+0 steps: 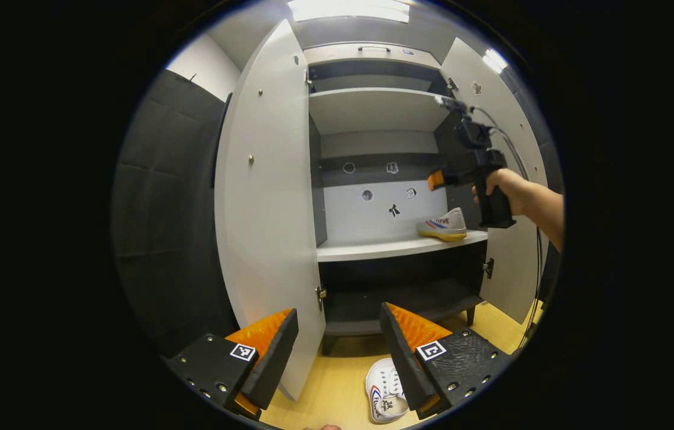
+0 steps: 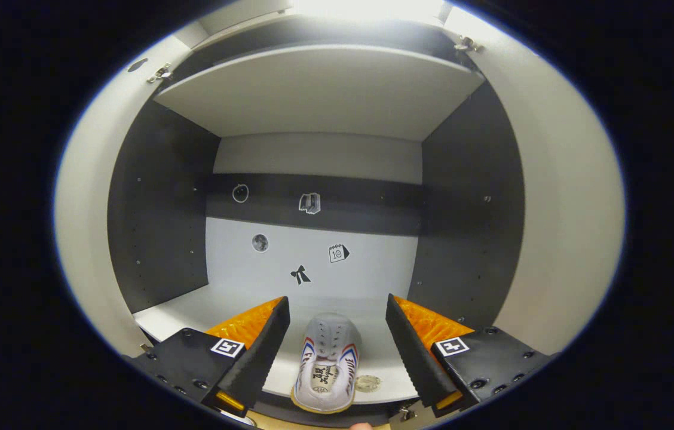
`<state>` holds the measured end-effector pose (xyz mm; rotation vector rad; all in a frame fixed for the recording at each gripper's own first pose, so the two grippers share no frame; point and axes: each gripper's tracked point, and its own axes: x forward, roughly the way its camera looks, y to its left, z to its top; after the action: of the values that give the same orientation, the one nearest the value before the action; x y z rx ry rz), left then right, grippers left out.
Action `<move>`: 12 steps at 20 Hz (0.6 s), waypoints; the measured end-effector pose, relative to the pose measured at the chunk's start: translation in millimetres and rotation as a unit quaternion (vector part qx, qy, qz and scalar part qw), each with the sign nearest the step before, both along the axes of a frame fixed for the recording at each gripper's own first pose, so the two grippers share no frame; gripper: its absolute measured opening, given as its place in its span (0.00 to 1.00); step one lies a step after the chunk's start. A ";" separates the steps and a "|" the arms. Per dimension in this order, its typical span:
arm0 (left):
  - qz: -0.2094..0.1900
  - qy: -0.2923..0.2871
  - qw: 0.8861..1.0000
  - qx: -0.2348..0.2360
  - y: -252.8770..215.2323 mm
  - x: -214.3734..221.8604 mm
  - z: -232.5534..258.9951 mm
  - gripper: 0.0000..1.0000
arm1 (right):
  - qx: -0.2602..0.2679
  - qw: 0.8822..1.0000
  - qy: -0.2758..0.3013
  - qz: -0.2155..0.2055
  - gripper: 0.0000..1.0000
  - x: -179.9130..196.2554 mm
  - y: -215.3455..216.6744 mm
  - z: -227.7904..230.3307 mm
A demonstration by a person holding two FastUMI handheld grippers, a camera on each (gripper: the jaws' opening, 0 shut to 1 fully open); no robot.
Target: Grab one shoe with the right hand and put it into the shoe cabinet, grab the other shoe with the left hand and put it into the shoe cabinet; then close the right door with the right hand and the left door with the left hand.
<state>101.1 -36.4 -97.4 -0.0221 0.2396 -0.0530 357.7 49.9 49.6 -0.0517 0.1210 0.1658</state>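
The shoe cabinet (image 1: 373,179) stands ahead of both grippers, left door (image 1: 268,197) and right door (image 1: 507,239) swung open. One shoe (image 2: 326,364) sits on the middle shelf (image 2: 193,304), between the wide-spread fingers of the right gripper (image 2: 337,352), untouched. The other shoe (image 1: 386,391) lies on the floor (image 1: 337,382) just below the left gripper (image 1: 337,352), also wide.
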 end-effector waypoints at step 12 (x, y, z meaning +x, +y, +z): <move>-0.091 0.090 0.991 -0.033 -36.4 5.3 -72.2 0.78 | 0.003 1.000 0.006 0.006 0.97 -127.6 -29.3 -8.3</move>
<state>106.5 -72.8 -169.6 -0.0700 0.4201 -0.2414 230.2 20.6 41.3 -0.0459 0.1314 0.1783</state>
